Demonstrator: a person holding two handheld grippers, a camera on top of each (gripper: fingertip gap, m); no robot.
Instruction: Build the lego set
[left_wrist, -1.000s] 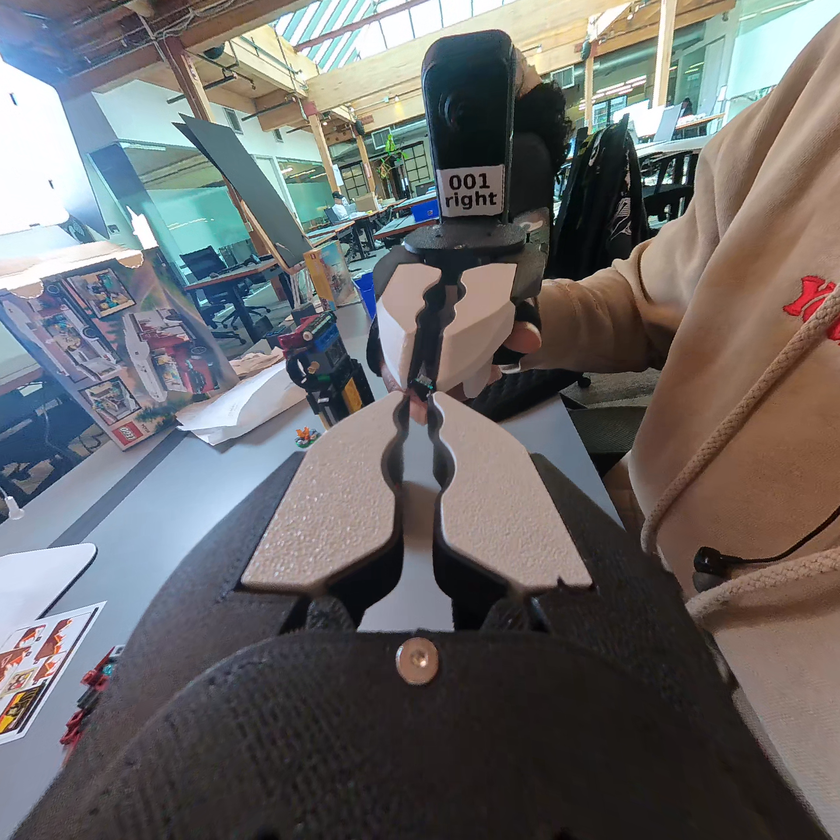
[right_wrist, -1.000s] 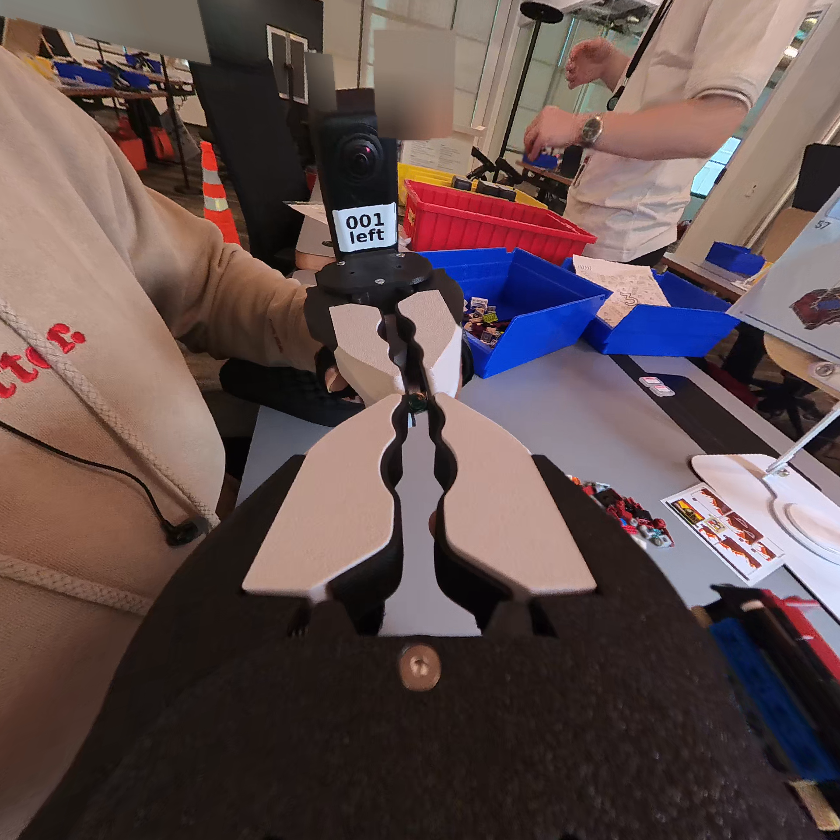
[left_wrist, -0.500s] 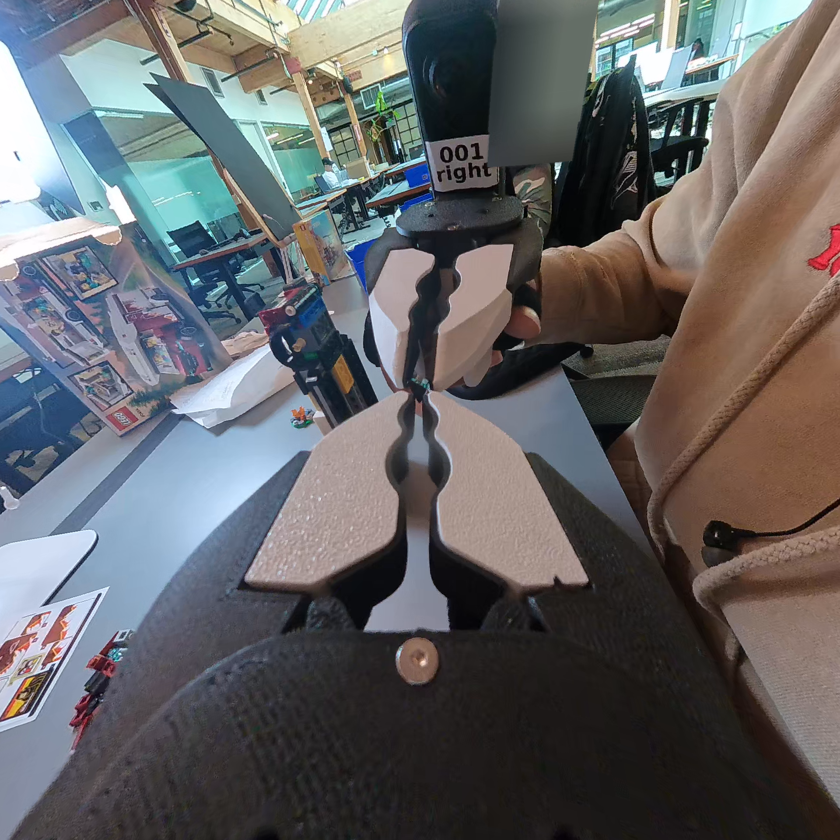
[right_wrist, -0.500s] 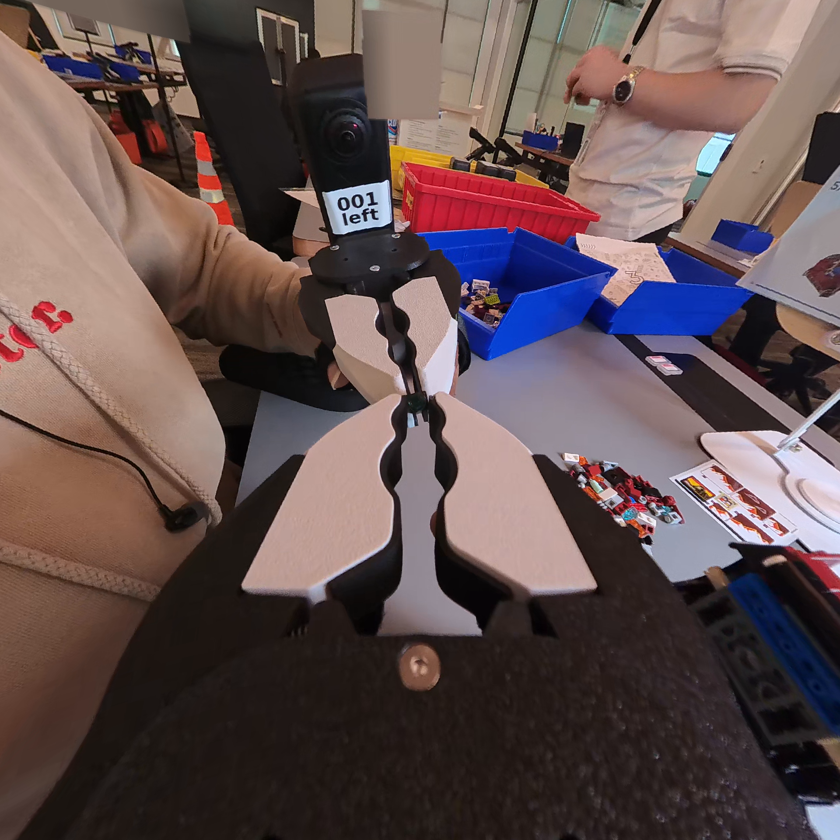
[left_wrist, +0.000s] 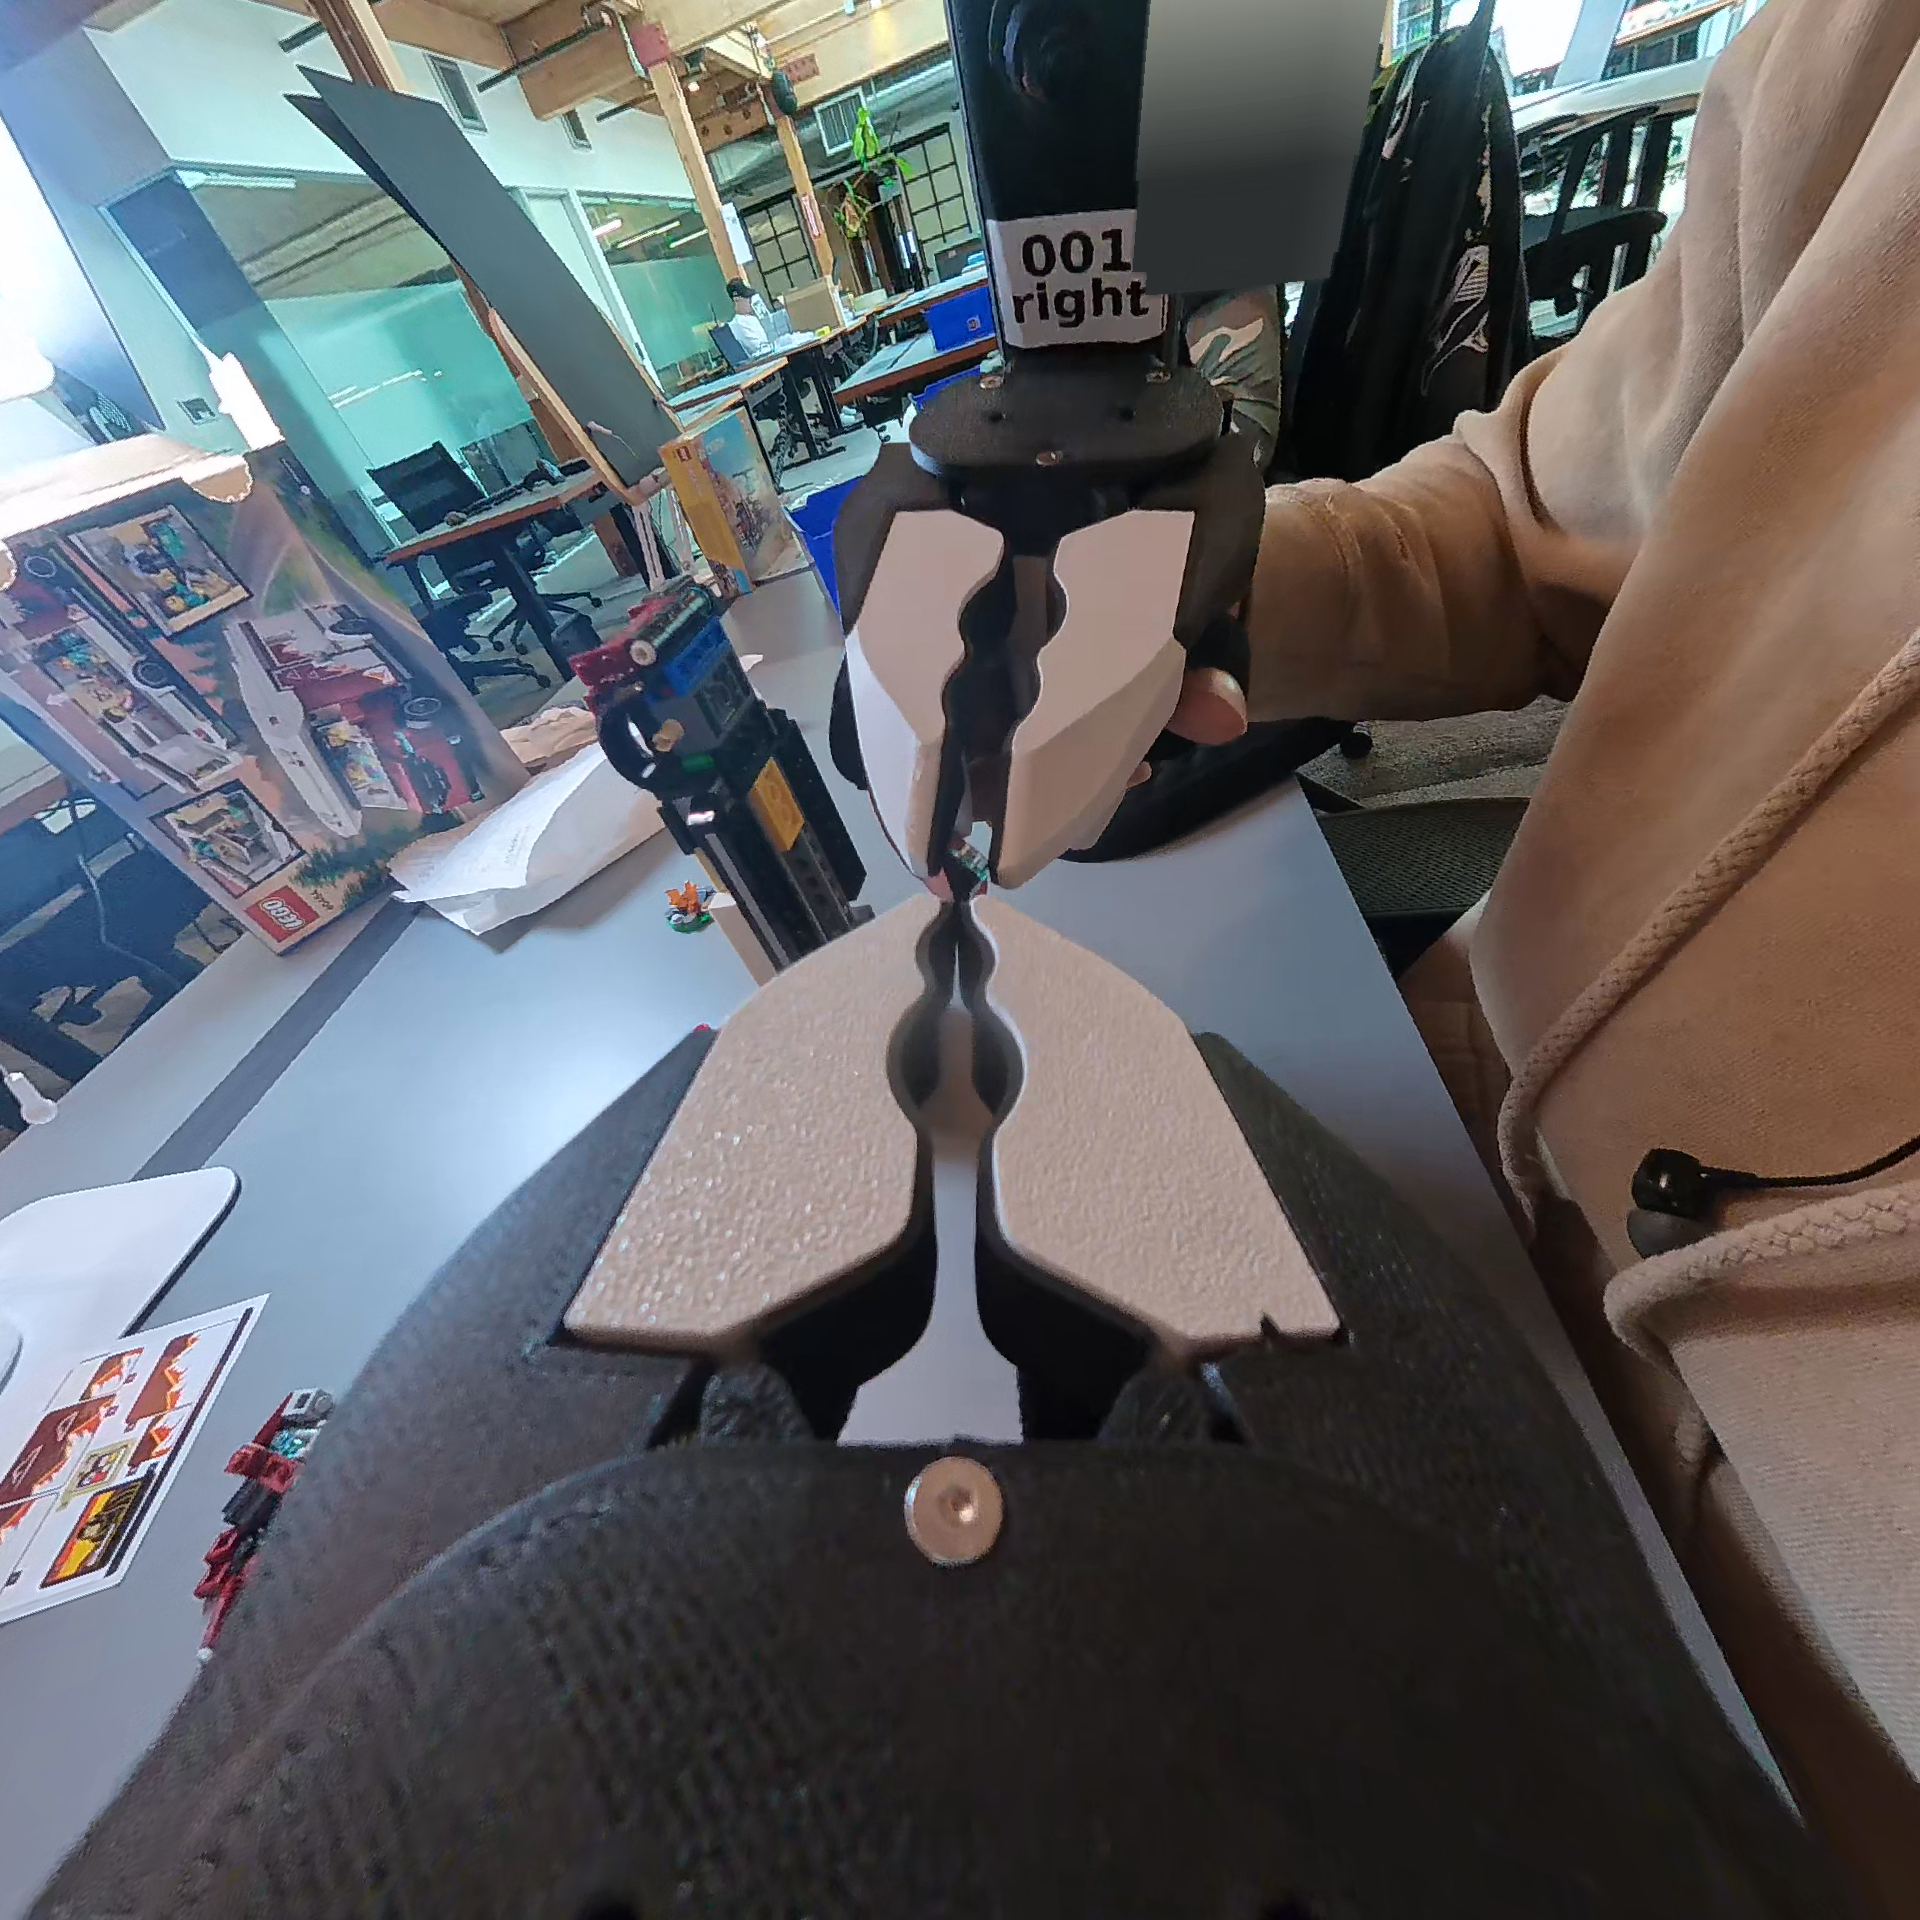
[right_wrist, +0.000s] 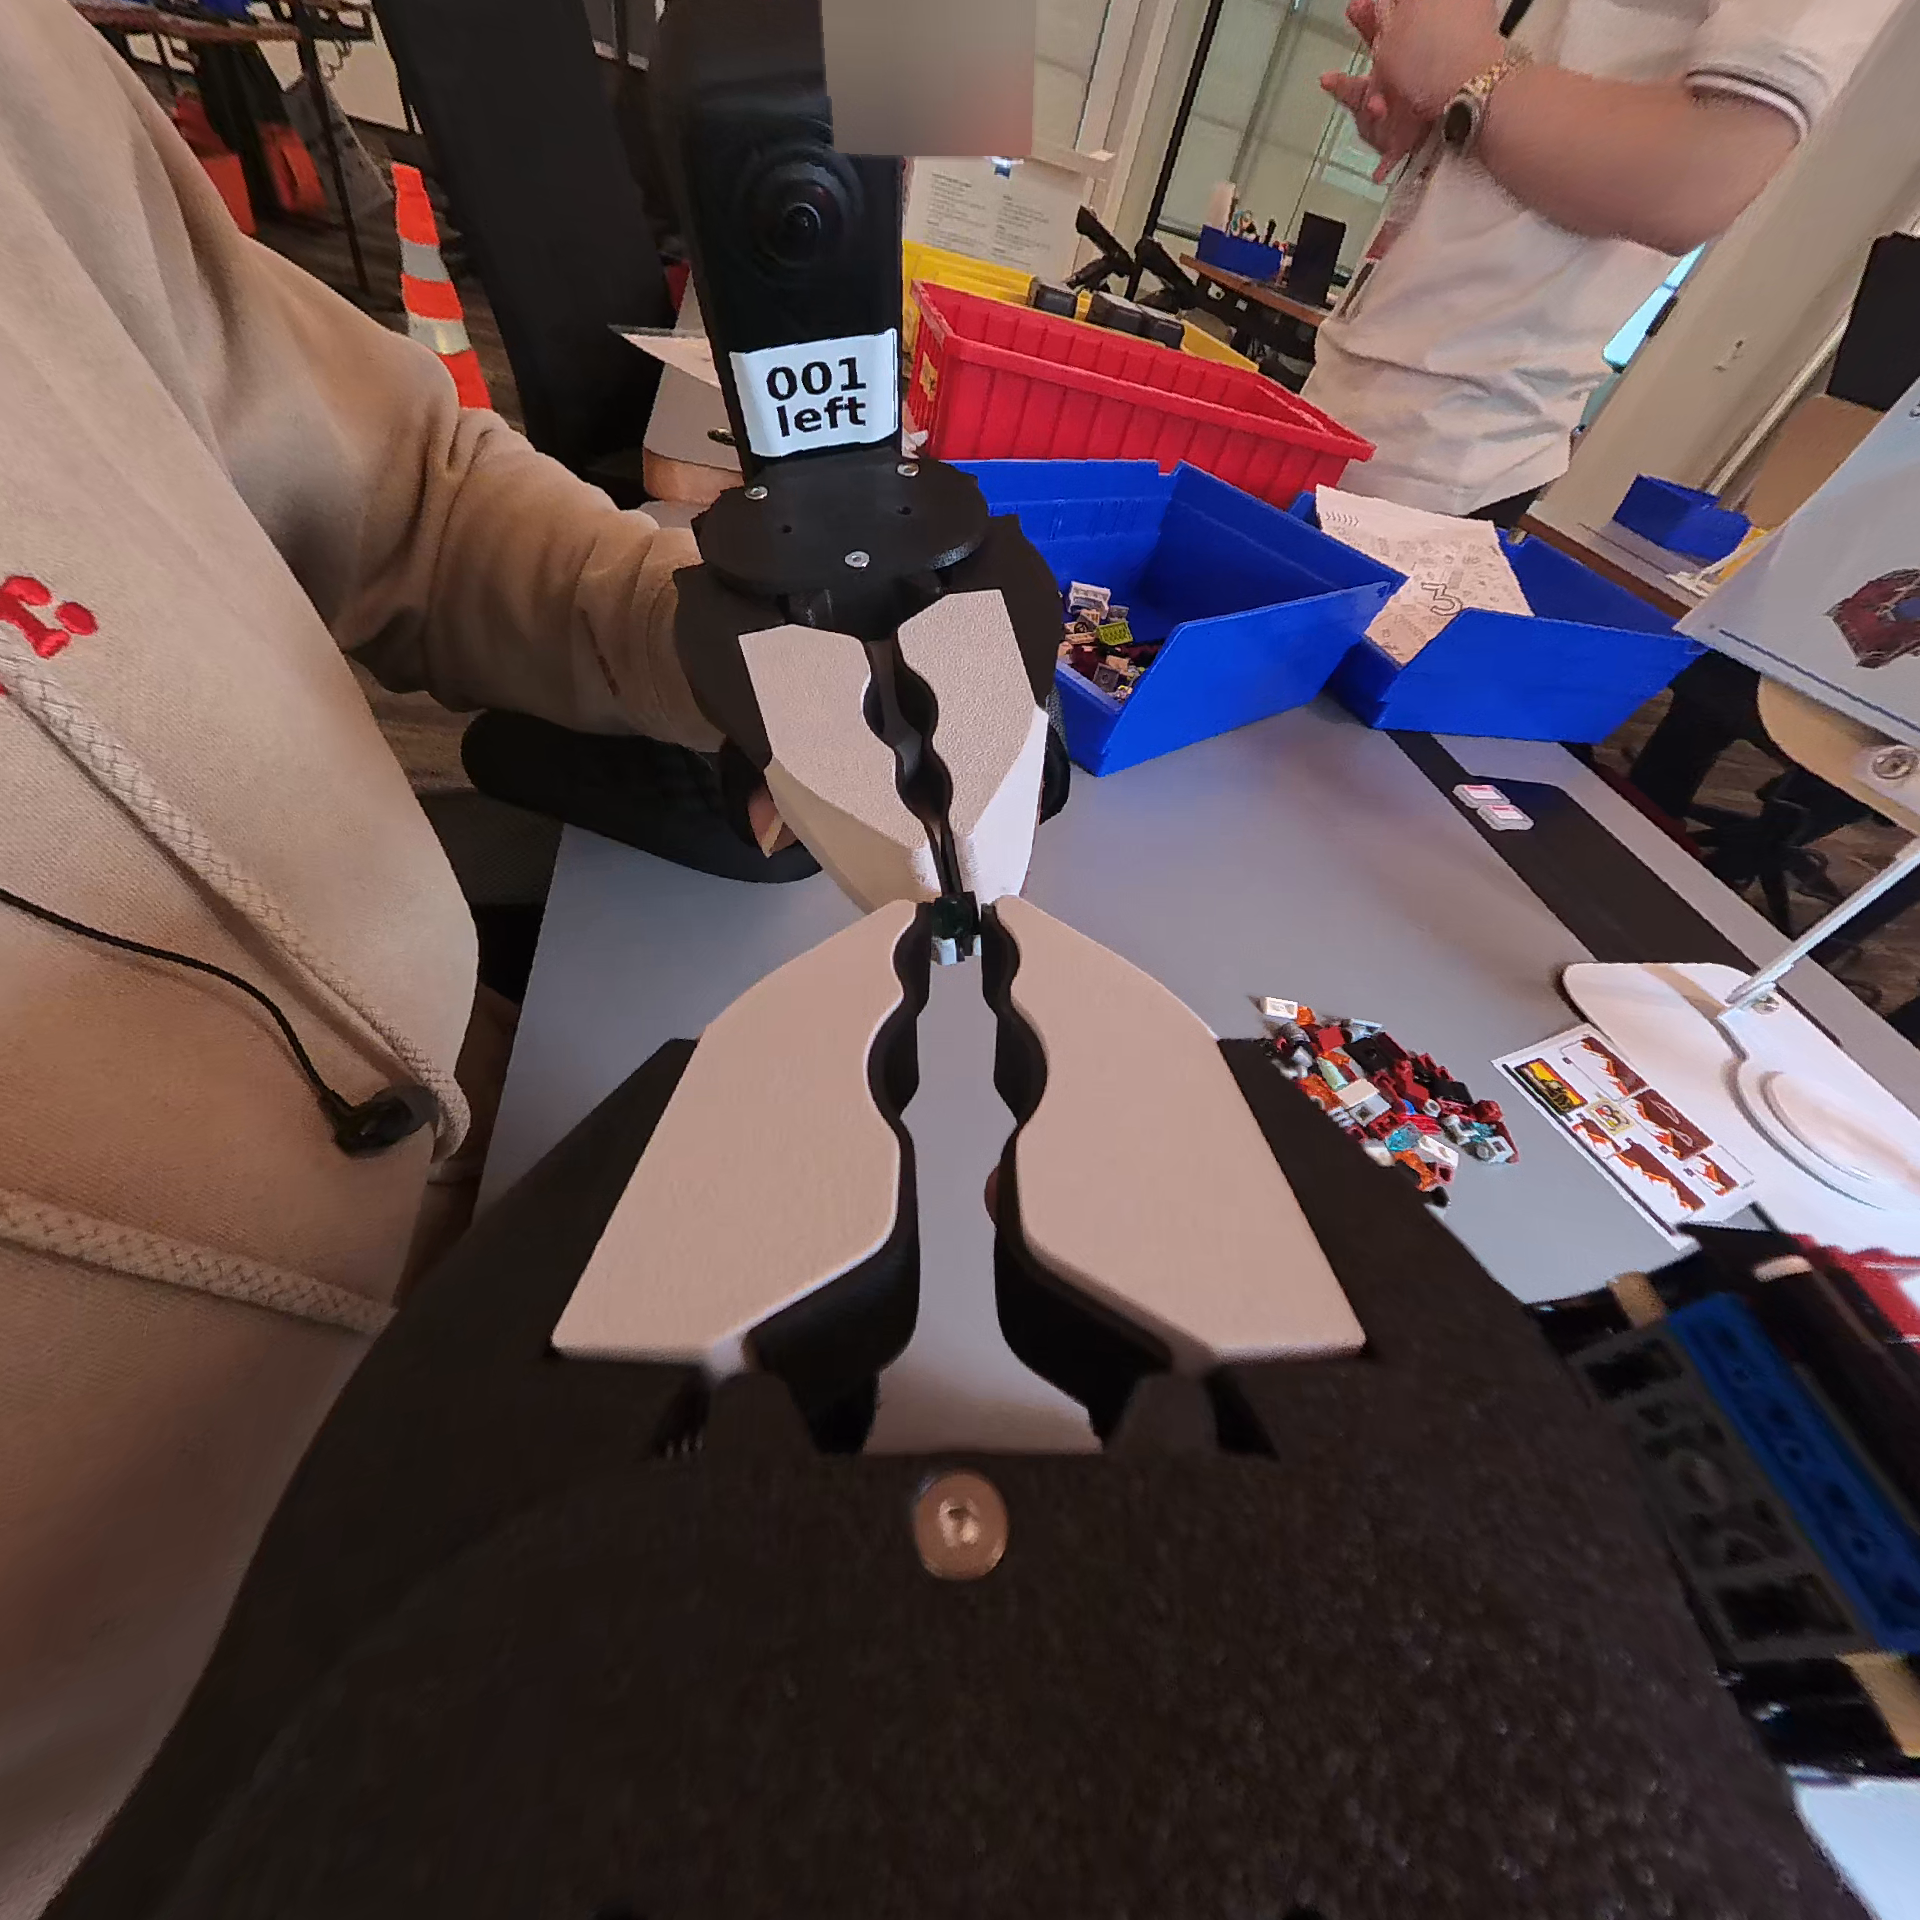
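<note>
My two grippers face each other tip to tip above the grey table (left_wrist: 436, 1049). My right gripper (right_wrist: 954, 925) is shut on a small brick piece (right_wrist: 951, 938) with a dark green round part and a light grey part. The same piece shows in the left wrist view (left_wrist: 968, 862), between the right gripper's (left_wrist: 961, 871) pads. My left gripper (left_wrist: 956, 914) is shut, with nothing showing between its pads. Its closed tips sit right against the held piece, as the right wrist view shows the left gripper (right_wrist: 948, 883).
A dark brick tower model (left_wrist: 727, 769), a printed box (left_wrist: 208, 675) and papers (left_wrist: 540, 831) stand at the left. A pile of loose bricks (right_wrist: 1382, 1101), a sticker sheet (right_wrist: 1621, 1132) and a white lamp base (right_wrist: 1766, 1060) lie nearby. Blue bins (right_wrist: 1195, 623), a red bin (right_wrist: 1091, 405) and a standing person (right_wrist: 1507, 260) are behind. Only a small space, under 4 cm, lies between the two pairs of fingers.
My left gripper's jaws have closed from a narrow gap to fully shut. The right gripper has kept its hold on the small piece. Both grippers stayed tip to tip.
</note>
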